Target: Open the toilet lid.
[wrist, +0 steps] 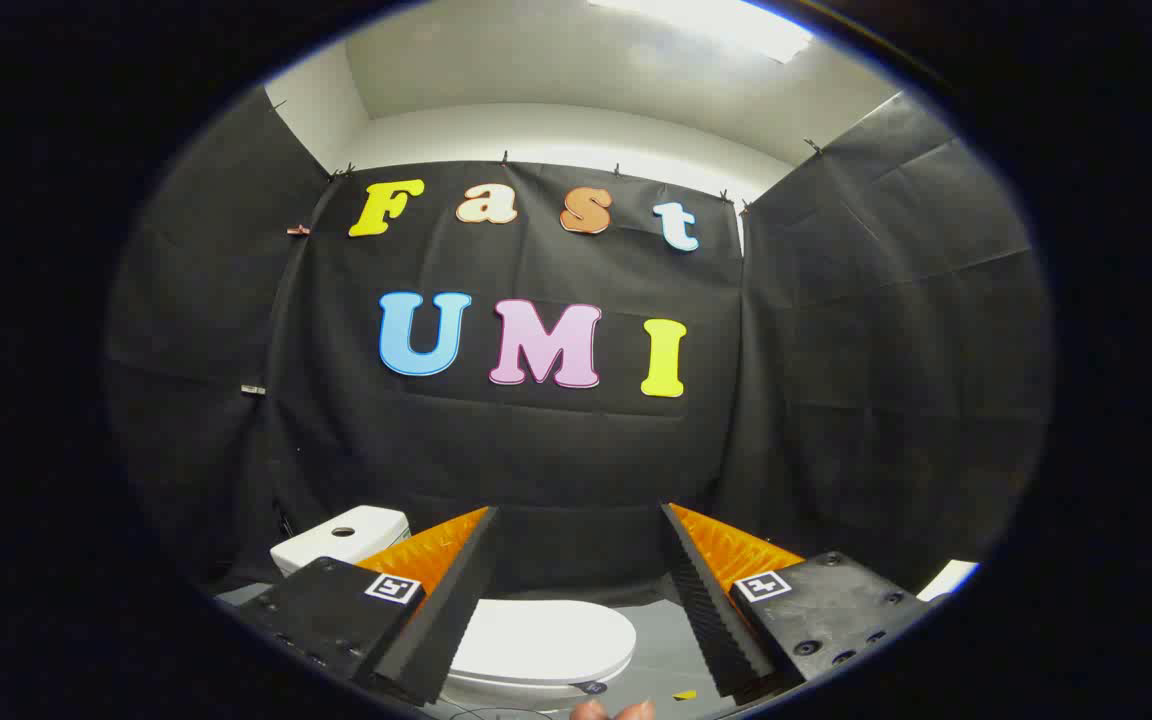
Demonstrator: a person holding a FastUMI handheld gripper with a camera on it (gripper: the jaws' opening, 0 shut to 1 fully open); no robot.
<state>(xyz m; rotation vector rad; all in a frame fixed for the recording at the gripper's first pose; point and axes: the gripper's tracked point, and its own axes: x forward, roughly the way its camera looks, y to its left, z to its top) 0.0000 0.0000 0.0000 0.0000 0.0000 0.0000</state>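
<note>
Closed toilet lid (pixel 541 640) lies below, between the gripper's (pixel 576 530) wide-apart jaws

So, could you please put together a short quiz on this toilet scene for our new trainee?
1. True or false: the toilet lid is already raised.
2. Multiple choice: the gripper has its fingers A) shut on the lid, B) open and apart with the lid below and between them, C) pressed on the tank.
3. Fill in: the white toilet tank with a round hole on top stands against the black ____ wall.

Key: 1 false, the lid lies flat and closed; 2 B; 3 cloth.
</note>
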